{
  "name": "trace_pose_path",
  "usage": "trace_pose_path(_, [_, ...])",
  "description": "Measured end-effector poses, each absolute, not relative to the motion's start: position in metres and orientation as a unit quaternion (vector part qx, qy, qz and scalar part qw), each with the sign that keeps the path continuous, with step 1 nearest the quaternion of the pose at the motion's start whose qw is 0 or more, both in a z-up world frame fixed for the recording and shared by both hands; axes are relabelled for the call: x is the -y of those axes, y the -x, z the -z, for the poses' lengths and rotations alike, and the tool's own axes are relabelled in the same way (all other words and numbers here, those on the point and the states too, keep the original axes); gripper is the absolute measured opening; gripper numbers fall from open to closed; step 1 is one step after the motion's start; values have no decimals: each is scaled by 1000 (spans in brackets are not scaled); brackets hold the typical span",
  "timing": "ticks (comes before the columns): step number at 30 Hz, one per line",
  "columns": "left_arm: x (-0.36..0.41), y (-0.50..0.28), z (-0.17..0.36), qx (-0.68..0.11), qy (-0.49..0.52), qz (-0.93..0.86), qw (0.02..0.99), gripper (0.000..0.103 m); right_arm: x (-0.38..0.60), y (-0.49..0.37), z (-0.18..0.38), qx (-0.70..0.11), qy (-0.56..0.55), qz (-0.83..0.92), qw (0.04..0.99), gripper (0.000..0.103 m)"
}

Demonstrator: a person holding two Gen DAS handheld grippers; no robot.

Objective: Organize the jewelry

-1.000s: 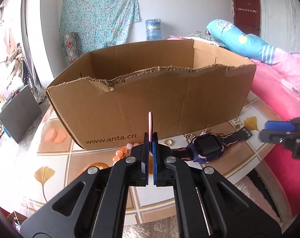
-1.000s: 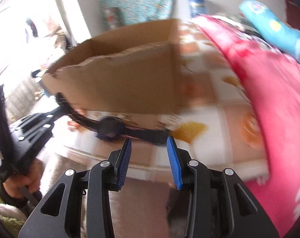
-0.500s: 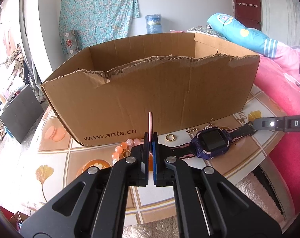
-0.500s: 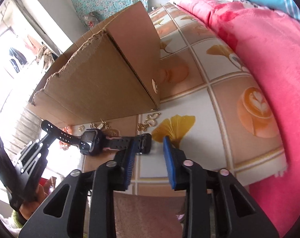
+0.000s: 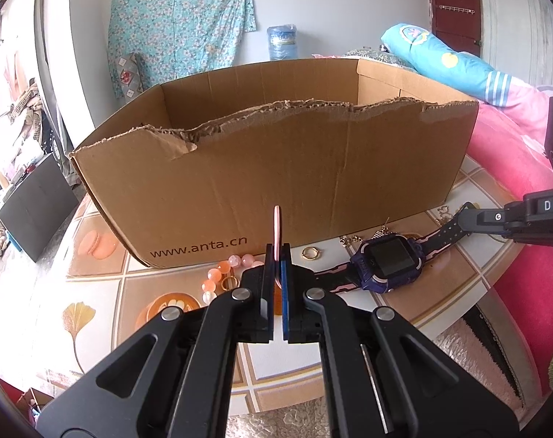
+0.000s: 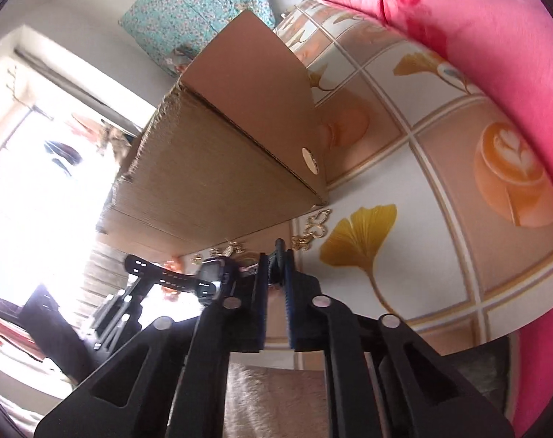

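My left gripper (image 5: 276, 252) is shut on a thin pink ring (image 5: 277, 226) that stands upright between its pads, in front of the open cardboard box (image 5: 276, 182). A purple watch (image 5: 387, 261) lies on the tiled table at the box's front right. My right gripper (image 6: 275, 262) is shut on the end of the watch strap (image 6: 276, 252); it reaches in from the right in the left wrist view (image 5: 473, 219). Peach beads (image 5: 221, 273), gold rings (image 5: 310, 253) and gold charms (image 6: 314, 224) lie along the box's front.
The table (image 6: 440, 168) is round with a coffee-and-leaf pattern, its edge close to me. A pink quilt (image 6: 477, 25) lies on the right. A blue bolster (image 5: 444, 65) and a water bottle (image 5: 283, 42) are behind the box.
My right gripper has rolled, moved in on the watch strap's end and shut on it. My left gripper still holds the pink ring and has barely moved.
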State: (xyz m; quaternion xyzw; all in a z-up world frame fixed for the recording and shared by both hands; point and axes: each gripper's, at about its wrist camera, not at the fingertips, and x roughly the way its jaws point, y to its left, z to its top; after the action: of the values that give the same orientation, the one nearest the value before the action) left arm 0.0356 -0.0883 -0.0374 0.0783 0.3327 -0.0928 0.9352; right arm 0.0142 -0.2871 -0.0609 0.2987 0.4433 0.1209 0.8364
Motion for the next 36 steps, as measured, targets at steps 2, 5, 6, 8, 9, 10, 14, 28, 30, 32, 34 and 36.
trace_pose_path(2, [88, -34, 34, -328, -77, 96, 937, 2, 284, -13, 55, -437, -288, -120, 844, 6])
trace_pose_path(5, [88, -30, 25, -321, -67, 108, 938, 2, 276, -8, 36, -418, -257, -126, 862, 6])
trace_pose_path(6, [88, -28, 21, -318, -65, 112, 939, 2, 272, -5, 27, -412, -246, -129, 868, 5])
trace_pose_path(8, [89, -23, 13, -308, -66, 117, 942, 2, 265, -1, 12, -400, -225, -133, 878, 5])
trace_pose_path(9, [89, -20, 8, -301, -68, 119, 944, 2, 265, 1, 5, -395, -219, -134, 882, 5])
trace_pose_path(10, [89, -17, 2, -296, -68, 122, 945, 2, 264, 5, -3, -389, -212, -135, 886, 5])
trace_pose_path(14, [86, -6, -26, -270, -68, 139, 950, 2, 259, 18, -35, -364, -192, -138, 901, 5])
trace_pose_path(28, [57, -79, -117, -232, 15, 195, 953, 2, 255, -61, -112, -316, -173, -173, 917, 5])
trace_pose_path(30, [51, -94, -119, -243, 29, 194, 950, 2, 256, -73, -115, -316, -179, -178, 914, 5])
trace_pose_path(32, [47, -101, -118, -248, 37, 193, 949, 2, 255, -78, -118, -312, -181, -184, 915, 5])
trace_pose_path(34, [45, -102, -112, -256, 39, 189, 947, 2, 252, -81, -117, -311, -181, -186, 914, 5])
trace_pose_path(36, [42, -103, -107, -265, 50, 198, 942, 2, 251, -78, -109, -317, -190, -192, 909, 5])
